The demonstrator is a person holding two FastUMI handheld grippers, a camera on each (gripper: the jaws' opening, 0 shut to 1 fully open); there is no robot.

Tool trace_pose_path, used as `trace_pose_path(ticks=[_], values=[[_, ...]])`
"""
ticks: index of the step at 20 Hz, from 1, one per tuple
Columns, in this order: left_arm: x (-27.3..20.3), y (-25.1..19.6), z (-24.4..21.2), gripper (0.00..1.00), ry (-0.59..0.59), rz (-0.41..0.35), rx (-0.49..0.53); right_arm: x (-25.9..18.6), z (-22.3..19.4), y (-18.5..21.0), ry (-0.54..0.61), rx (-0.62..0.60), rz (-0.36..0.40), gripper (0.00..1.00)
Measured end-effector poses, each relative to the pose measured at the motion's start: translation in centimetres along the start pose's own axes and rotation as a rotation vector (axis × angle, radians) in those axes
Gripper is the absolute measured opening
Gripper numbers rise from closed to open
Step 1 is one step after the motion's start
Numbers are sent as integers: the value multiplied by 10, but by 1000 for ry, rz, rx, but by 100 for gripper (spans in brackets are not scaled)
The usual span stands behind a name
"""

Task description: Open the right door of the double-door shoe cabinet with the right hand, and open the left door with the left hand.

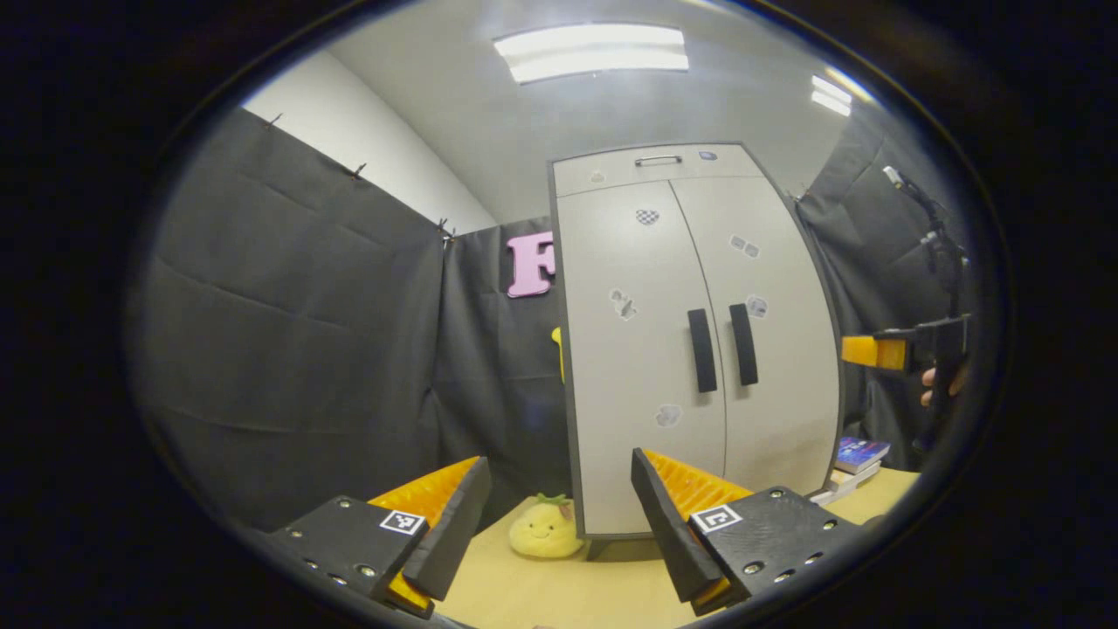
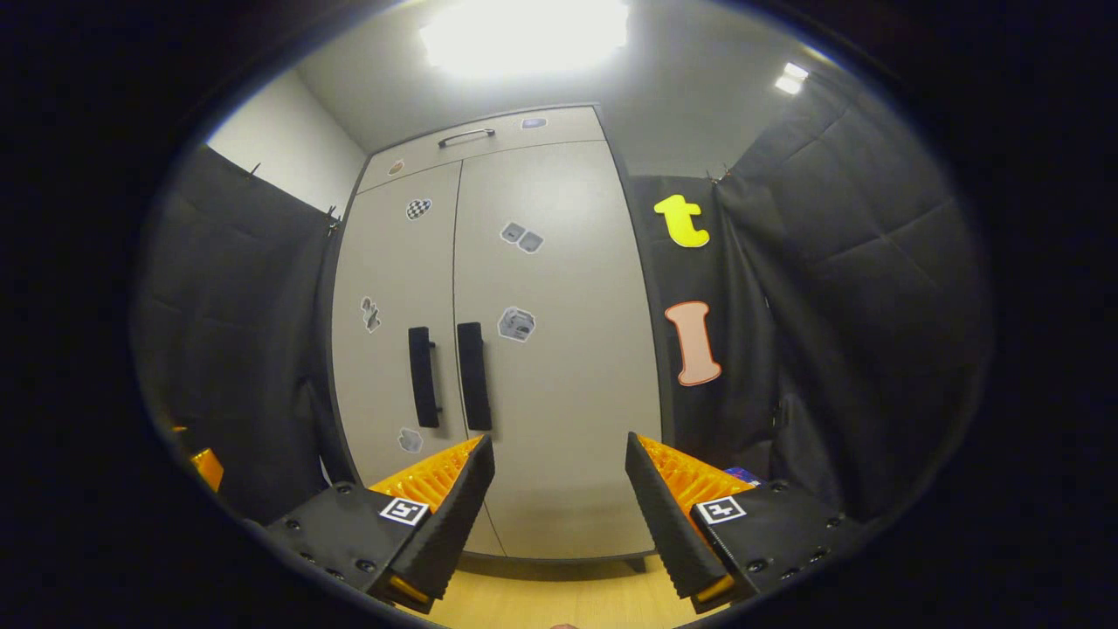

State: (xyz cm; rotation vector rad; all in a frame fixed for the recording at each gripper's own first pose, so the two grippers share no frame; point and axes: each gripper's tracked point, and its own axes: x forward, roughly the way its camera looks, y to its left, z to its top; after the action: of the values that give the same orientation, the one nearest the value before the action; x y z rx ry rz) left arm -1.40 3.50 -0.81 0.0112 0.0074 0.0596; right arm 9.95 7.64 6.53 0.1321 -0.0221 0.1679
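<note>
- Shoe cabinet upright at centre-right of left gripper view, standing on table; both doors shut, nothing opened yet.
- Right handle and left handle side by side at the centre seam, left of centre in right gripper view.
- Right gripper spread wide, empty, low centre, short of cabinet; probably staged for right handle.
- Left gripper likewise wide, empty, well back.
- Plush toy beside cabinet base; books at lower right.
</note>
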Motion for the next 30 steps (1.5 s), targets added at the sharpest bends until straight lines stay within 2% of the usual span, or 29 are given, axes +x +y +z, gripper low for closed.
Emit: trace_pose_path(ticks=[4, 5, 6, 11, 12, 13, 15, 18, 19, 20, 21, 22, 23, 24, 25, 26, 27, 28, 29, 30], values=[[-2, 21, -3, 94, 12, 50, 26, 41, 18, 18, -22, 16, 26, 96], [-2, 24, -6, 94, 20, 61, 30, 51, 23, 25, -29, 19, 38, 92], [-2, 28, -8, 94, 27, 69, 31, 63, 26, 31, -34, 21, 48, 98], [-12, 50, -18, 94, 64, 126, 40, 108, 26, 61, -4, -1, 87, 98], [-15, 56, -21, 94, 71, 137, 39, 117, 25, 64, 0, -9, 86, 92], [-18, 62, -23, 94, 77, 150, 41, 124, 25, 67, 7, -17, 84, 97], [-23, 73, -26, 94, 89, 175, 49, 140, 23, 74, 24, -34, 82, 98], [-29, 87, -28, 94, 95, 212, 50, 157, 12, 85, 76, -57, 85, 94], [-30, 90, -28, 94, 92, 222, 50, 161, 7, 87, 95, -63, 81, 89], [-31, 94, -28, 94, 92, 230, 50, 166, 2, 88, 112, -68, 78, 92], [-32, 97, -30, 94, 94, 237, 50, 171, -3, 89, 126, -72, 74, 89], [-33, 99, -31, 94, 98, 242, 48, 169, -6, 90, 140, -68, 64, 92], [-34, 101, -32, 94, 100, 246, 46, 171, -8, 91, 151, -53, 61, 77], [-35, 103, -33, 94, 101, 246, 42, 174, -9, 92, 161, -33, 52, 69], [-34, 103, -33, 94, 101, 245, 40, 177, -13, 91, 181, -19, 41, 64], [-34, 104, -33, 94, 99, 244, 39, 178, -18, 90, 217, -9, 28, 64], [-36, 105, -32, 94, 96, 244, 41, 175, -13, 90, 204, -6, 16, 56], [-37, 106, -30, 94, 93, 245, 43, 177, -14, 86, 211, -19, -6, 56], [-38, 105, -29, 94, 90, 243, 43, 179, -14, 88, 214, -33, -11, 34], [-38, 105, -28, 94, 89, 240, 42, 179, -14, 86, 224, -62, -12, 38]])
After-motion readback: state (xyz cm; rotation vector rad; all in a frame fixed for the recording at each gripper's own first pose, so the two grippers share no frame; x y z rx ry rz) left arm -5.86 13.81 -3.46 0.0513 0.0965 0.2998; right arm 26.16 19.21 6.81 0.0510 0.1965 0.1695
